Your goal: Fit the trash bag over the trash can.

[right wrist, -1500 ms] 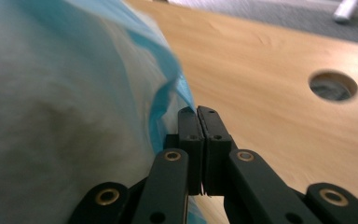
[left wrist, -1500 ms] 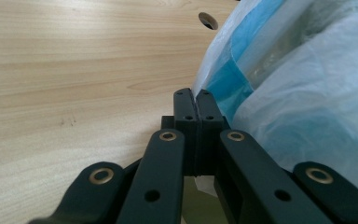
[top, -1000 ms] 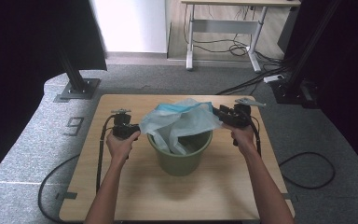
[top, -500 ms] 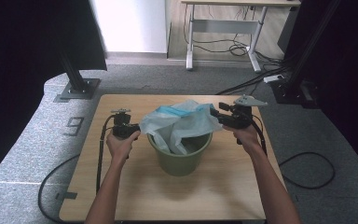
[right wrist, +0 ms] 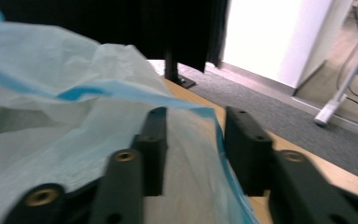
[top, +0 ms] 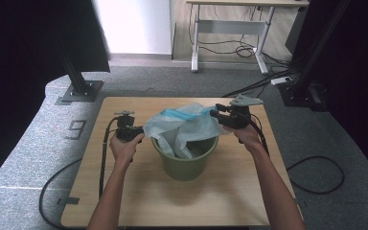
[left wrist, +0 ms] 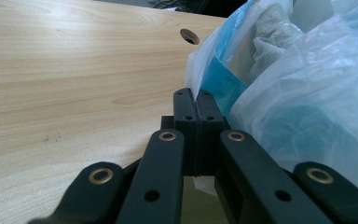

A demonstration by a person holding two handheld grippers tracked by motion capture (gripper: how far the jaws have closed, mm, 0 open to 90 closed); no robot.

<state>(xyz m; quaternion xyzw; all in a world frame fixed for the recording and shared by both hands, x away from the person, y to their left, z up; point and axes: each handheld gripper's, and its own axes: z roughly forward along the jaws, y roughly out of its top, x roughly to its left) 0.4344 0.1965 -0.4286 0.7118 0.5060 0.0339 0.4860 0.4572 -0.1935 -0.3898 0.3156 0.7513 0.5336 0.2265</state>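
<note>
A green bucket (top: 187, 163) stands mid-table with a thin white-and-blue plastic bag (top: 182, 124) bunched over its mouth. At the bucket's left, my left gripper (top: 142, 135) is shut on the bag's left edge; in the left gripper view the jaws (left wrist: 196, 100) meet and the bag (left wrist: 307, 93) billows out to their right. My right gripper (top: 214, 114) is at the bag's right edge. Its jaws (right wrist: 196, 116) have just been closing but stand apart, with the bag's film (right wrist: 51, 93) lying loosely between them.
The wooden table (top: 124, 191) has a small round hole (left wrist: 189, 36) near the bag. Gripper cables trail off both table sides. On the grey floor behind are black stand bases (top: 79, 91), a white-legged desk (top: 230, 28) and loose cables.
My right gripper has shifted a little left and up into the bag's right edge, and its jaws stand narrower. The left gripper and the bucket have stayed put.
</note>
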